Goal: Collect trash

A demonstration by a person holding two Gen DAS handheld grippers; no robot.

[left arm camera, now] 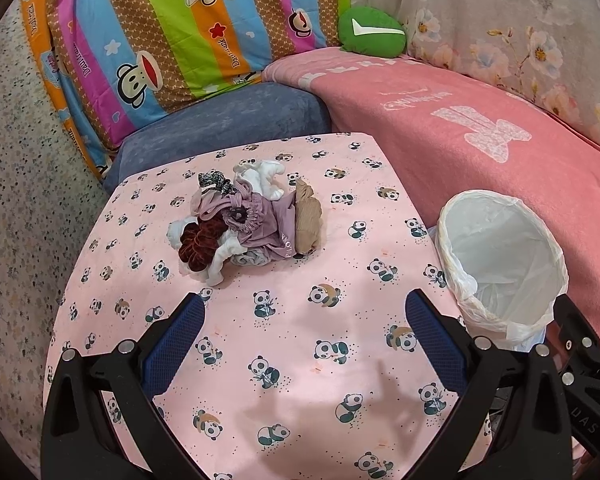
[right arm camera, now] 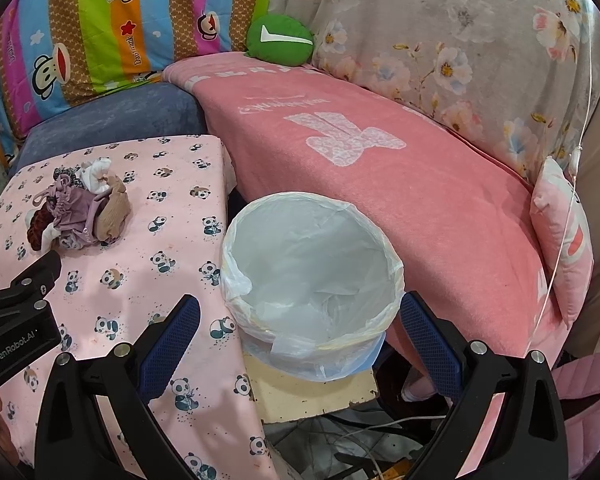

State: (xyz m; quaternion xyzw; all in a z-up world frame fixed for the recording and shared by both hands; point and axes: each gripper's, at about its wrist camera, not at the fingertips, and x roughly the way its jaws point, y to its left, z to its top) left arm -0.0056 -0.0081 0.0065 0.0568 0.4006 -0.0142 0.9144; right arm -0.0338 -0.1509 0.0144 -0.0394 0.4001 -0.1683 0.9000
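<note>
A heap of crumpled fabric scraps (left arm camera: pixel 246 222), mauve, white, dark red and tan, lies in the middle of the pink panda-print table cover (left arm camera: pixel 300 340). The same heap (right arm camera: pixel 80 210) shows at the left of the right wrist view. A small bin lined with a white bag (left arm camera: pixel 500 260) stands off the table's right edge. My left gripper (left arm camera: pixel 305 306) hovers open above the cover, short of the heap. My right gripper (right arm camera: pixel 300 308) is open, its blue pads either side of the bin (right arm camera: pixel 312 280) below it. Nothing sits between either pair of fingers.
A pink blanket (right arm camera: pixel 380 168) covers the sofa behind the bin, with a floral cushion (right arm camera: pixel 460 60), a green cushion (right arm camera: pixel 280 40) and a striped monkey-print quilt (left arm camera: pixel 160 40). The bin rests on a cream board (right arm camera: pixel 320 392) with cables (right arm camera: pixel 364 432) below. A white cord (right arm camera: pixel 568 208) hangs at right.
</note>
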